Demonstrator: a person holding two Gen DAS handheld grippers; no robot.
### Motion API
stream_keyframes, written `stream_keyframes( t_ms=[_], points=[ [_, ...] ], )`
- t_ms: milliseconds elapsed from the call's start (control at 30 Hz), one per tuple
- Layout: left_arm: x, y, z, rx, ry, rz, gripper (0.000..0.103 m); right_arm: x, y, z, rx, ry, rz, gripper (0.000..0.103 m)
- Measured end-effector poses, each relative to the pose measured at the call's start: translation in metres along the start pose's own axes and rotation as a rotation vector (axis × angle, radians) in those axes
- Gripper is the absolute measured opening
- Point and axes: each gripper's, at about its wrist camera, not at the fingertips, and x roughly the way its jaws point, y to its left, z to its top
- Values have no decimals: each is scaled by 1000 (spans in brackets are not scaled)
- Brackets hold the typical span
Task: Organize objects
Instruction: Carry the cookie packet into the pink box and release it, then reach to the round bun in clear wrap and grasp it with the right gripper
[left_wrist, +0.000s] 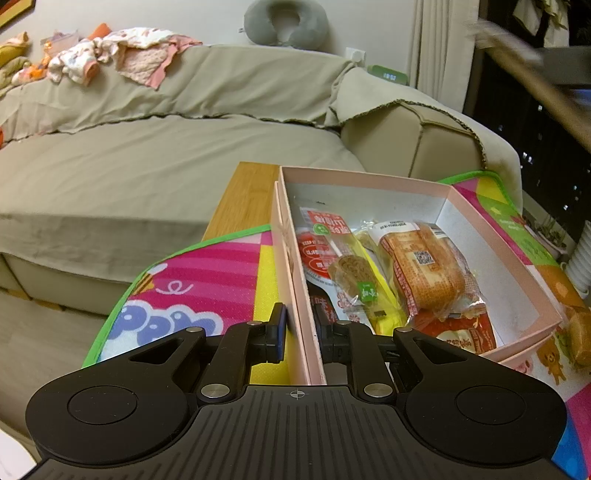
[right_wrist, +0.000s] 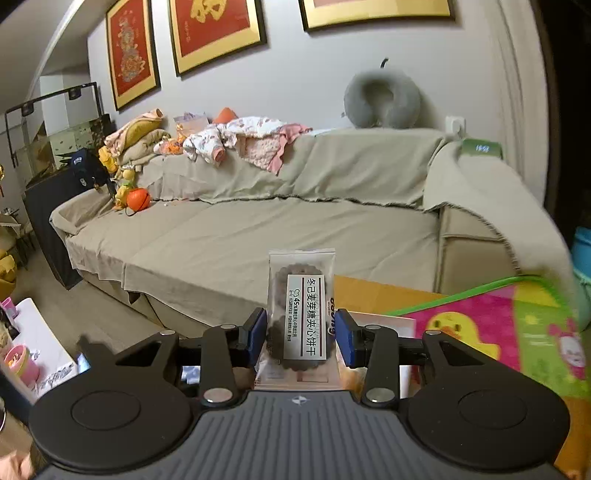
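A beige sofa (right_wrist: 258, 229) fills the background behind the colourful play mat (left_wrist: 207, 280). On the mat, the pink box (left_wrist: 491, 229) holds snack packets; the left gripper (left_wrist: 301, 332) pinches its near wall. The right gripper (right_wrist: 301, 334) clamps an upright biscuit packet (right_wrist: 301, 317) between its pads.

The pink box (left_wrist: 480, 199) looks like matt cardboard, white inside. The snack packets (left_wrist: 424, 266) in it are shiny, crinkly plastic. The cookie packet (right_wrist: 301, 314) is clear, shiny plastic with a paper-like label. The play mat (left_wrist: 207, 266) looks bumpy and soft. The tabletop (left_wrist: 247, 195) is smooth wood. The sofa cover (right_wrist: 258, 229) is matt cloth.
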Motion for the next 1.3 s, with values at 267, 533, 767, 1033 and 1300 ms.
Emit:
stream_keyframes(
  t_ms=[267, 533, 767, 1033, 1300],
  points=[
    [1, 0, 0, -3, -1, -7, 17, 63, 4, 0, 45, 42, -17, 42],
    [1, 0, 0, -2, -4, -7, 17, 56, -14, -37, 29, 94, -72, 54],
    [2, -2, 0, 5, -4, 5, 17, 18, -42, -80, -6, 128, -182, 63],
    [5, -7, 2, 18, 0, 11, 17, -29, -88, -136, 76, 172, -344, 72],
    [6, -9, 1, 21, 2, 12, 17, -60, -130, -174, 201, 186, -512, 83]
  ],
)
